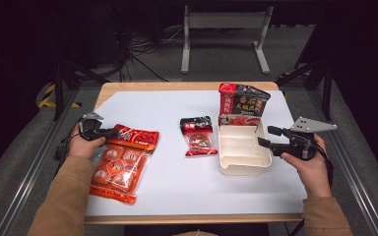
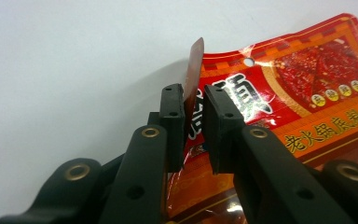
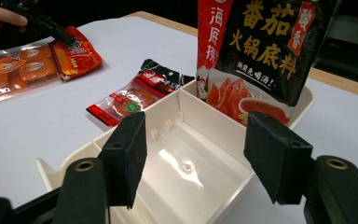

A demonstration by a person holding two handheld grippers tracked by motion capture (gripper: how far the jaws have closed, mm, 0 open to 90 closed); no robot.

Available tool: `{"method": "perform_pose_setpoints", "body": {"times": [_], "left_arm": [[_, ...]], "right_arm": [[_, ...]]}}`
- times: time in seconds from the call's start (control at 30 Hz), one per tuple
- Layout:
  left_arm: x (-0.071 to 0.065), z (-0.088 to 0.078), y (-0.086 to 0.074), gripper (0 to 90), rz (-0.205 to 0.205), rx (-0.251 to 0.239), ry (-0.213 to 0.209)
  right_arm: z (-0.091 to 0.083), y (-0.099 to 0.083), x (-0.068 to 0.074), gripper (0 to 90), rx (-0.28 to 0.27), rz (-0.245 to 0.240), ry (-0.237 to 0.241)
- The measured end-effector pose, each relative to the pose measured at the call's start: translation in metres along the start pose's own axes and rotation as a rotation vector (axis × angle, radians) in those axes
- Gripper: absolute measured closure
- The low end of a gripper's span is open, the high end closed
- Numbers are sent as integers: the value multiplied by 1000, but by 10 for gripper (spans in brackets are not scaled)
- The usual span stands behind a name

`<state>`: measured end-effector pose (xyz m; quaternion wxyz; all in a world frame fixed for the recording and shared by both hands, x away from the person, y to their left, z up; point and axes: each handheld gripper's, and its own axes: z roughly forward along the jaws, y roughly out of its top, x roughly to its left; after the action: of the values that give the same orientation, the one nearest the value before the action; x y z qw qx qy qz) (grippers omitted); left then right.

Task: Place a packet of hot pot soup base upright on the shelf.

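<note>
A large red and orange packet (image 1: 125, 160) lies flat at the left of the white table top. My left gripper (image 1: 112, 132) is at its upper left corner. In the left gripper view the corner (image 2: 193, 70) stands up on edge between the two pads, with my left gripper (image 2: 193, 93) shut on it. My right gripper (image 1: 265, 136) is open at the right rim of a cream divided tray (image 1: 241, 169). Its jaws (image 3: 198, 126) straddle the tray's near wall (image 3: 205, 116) with nothing between them.
A black and red pouch (image 1: 243, 105) stands upright in the tray's far compartment. A small red and black packet (image 1: 198, 137) lies flat just left of the tray. The table's wooden edge (image 1: 192, 218) runs along the front, with metal rails at both sides.
</note>
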<state>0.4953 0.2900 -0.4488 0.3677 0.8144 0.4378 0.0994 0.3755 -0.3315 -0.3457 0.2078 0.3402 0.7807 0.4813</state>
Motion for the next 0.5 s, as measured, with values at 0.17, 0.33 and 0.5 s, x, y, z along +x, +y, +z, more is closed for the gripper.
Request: {"method": "perform_pose_setpoints", "body": {"times": [0.17, 0.33, 0.5], "left_arm": [[2, 2, -3, 840, -16, -13, 2], [2, 0, -4, 897, -30, -28, -1], [1, -6, -1, 900, -23, -37, 2]], "right_arm": [[0, 0, 0, 398, -4, -1, 1], [-1, 0, 1, 447, -2, -8, 5], [-1, 1, 3, 519, -24, -22, 10]]}}
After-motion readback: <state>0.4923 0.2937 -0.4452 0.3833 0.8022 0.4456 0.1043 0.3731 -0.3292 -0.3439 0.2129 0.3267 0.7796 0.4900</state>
